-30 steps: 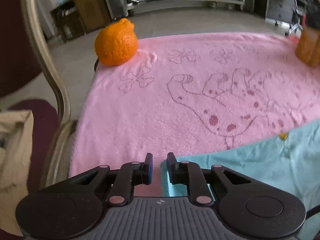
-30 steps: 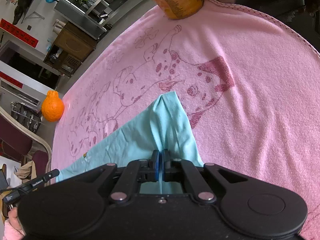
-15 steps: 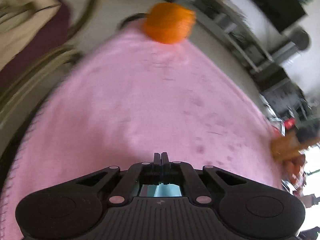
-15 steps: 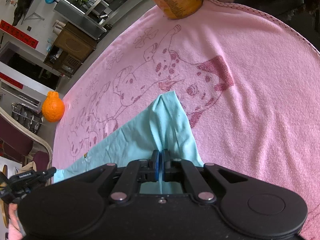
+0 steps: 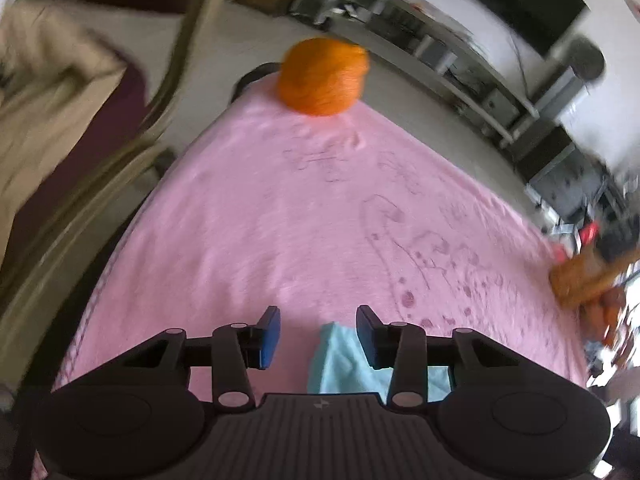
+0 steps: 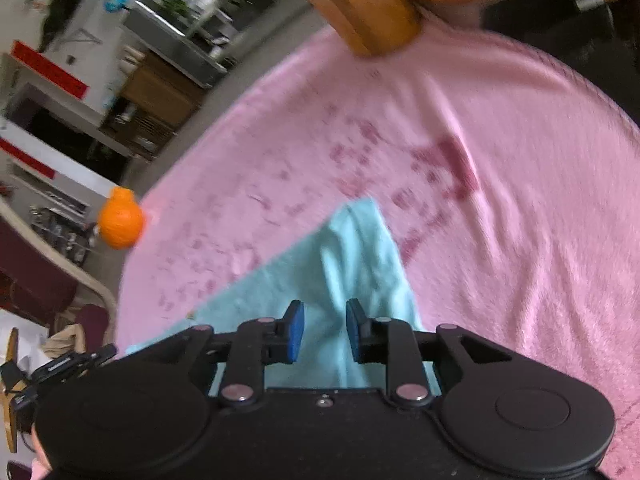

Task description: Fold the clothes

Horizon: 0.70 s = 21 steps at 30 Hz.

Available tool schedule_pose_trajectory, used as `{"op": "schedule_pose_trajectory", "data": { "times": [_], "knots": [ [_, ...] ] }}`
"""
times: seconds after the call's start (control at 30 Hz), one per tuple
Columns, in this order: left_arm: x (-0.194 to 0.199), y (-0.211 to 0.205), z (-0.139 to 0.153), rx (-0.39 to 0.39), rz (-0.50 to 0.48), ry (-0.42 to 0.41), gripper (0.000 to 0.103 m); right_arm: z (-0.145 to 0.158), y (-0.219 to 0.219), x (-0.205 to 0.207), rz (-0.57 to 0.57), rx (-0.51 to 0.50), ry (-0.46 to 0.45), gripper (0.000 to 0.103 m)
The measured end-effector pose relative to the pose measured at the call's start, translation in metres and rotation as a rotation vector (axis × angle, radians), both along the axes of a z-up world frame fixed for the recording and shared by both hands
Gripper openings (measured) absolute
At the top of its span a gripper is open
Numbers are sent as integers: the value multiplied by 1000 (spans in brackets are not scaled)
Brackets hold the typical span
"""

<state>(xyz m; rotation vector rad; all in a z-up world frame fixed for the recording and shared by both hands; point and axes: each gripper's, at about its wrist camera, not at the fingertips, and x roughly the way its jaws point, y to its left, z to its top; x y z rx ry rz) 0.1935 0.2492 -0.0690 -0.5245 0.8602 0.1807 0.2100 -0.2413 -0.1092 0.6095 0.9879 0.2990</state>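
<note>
Left wrist: left gripper [image 5: 318,330] released, teal garment [image 5: 340,360] corner between its fingers at 6 o'clock on pink blanket [image 5: 280,220], orange [image 5: 322,76] at 12; right wrist: right gripper [image 6: 324,330] released over garment's ridge at 6 o'clock.

We seem to be in a home: a brown wooden cabinet [image 6: 160,96], grey metal shelving [image 5: 440,48] and a cream-framed maroon chair [image 6: 44,276].
</note>
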Motion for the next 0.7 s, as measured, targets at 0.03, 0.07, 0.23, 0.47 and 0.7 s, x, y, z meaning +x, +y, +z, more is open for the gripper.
{"op": "schedule_pose_trajectory", "data": {
  "times": [0.03, 0.07, 0.23, 0.47, 0.7],
  "knots": [
    [5, -7, 1, 34, -22, 12, 40, 3, 0, -1, -1, 1, -8, 23],
    [8, -13, 2, 68, -38, 30, 38, 6, -1, -2, -5, 0, -18, 23],
    [20, -27, -7, 110, -91, 69, 32, 20, -24, 9, -129, -31, -46, 24],
    [29, -27, -17, 111, -81, 109, 9, -10, -18, 42, -121, -60, 39, 24],
    [16, -7, -20, -18, 15, 30, 3, -19, -4, 54, -88, -100, 25, 4]
  ]
}}
